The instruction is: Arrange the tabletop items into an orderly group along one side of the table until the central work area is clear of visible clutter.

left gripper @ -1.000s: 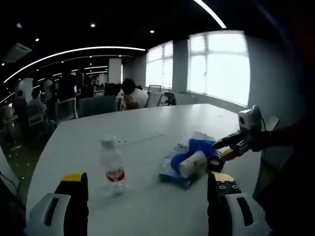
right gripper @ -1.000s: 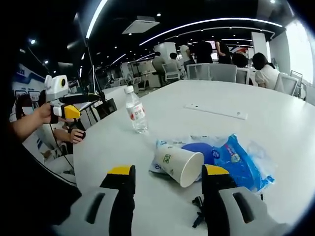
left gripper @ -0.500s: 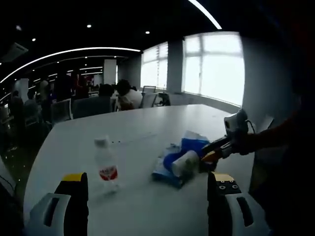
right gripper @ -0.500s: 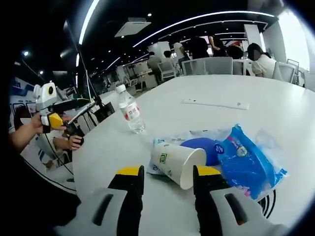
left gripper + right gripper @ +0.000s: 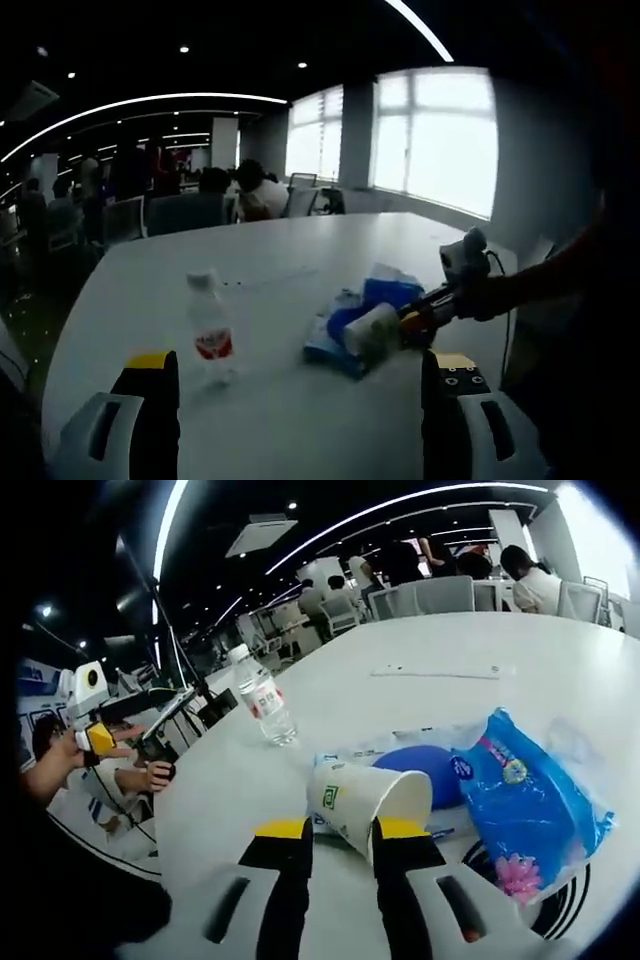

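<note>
table [image 5: 600, 660] bears paper cup [image 5: 365, 800] between right tool [image 5: 340, 830] tips.

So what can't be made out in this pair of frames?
- Whether the right gripper actually touches the paper cup: in the right gripper view its jaws cover the cup's underside.
- The print on the water bottle label: too small in both views.
- The dark ring under the blue packet: the right gripper view's edge cuts it off.
- The blue round thing: the cup and packet hide most of it.
</note>
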A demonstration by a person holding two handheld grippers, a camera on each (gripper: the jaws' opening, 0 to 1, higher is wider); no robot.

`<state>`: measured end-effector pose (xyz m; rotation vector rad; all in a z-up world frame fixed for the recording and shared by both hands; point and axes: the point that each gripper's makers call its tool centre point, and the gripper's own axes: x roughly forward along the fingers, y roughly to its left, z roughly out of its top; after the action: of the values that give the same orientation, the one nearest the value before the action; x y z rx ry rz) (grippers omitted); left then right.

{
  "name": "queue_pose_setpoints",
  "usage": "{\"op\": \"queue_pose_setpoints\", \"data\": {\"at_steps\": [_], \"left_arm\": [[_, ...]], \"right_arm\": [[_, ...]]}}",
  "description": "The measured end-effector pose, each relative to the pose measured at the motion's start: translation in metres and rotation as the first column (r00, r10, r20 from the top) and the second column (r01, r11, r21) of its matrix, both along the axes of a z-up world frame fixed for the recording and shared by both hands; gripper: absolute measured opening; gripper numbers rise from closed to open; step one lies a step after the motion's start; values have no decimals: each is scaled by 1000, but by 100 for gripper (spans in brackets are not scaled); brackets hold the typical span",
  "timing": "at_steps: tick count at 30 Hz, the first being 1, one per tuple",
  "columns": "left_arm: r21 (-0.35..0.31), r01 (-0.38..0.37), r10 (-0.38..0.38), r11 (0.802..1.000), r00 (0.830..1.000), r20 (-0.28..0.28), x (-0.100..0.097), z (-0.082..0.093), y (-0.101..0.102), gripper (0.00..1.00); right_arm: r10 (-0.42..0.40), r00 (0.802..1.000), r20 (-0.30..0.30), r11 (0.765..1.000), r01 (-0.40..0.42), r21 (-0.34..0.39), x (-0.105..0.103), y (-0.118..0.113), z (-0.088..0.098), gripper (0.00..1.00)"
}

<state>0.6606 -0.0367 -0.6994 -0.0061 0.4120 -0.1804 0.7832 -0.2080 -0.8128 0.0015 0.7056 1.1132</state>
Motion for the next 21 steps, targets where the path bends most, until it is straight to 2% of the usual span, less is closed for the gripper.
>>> {"op": "queue_pose_setpoints", "data": {"at_steps": [5, 11, 21], "left_arm": [[12, 9, -9, 1000, 1000, 4, 1, 3, 1, 100], [16, 16, -16, 1000, 1000, -14, -1, -1, 3, 100], [16, 7, -7, 1000, 1000, 2, -3, 1, 7, 100]], "right_arm": [[9, 1000, 2, 1000, -9, 8, -2, 1, 0, 4], [11, 1000, -3, 1000, -11, 12, -5, 4, 0, 1], [21, 1000, 13, 999, -22, 37, -3, 8, 10, 0]]}}
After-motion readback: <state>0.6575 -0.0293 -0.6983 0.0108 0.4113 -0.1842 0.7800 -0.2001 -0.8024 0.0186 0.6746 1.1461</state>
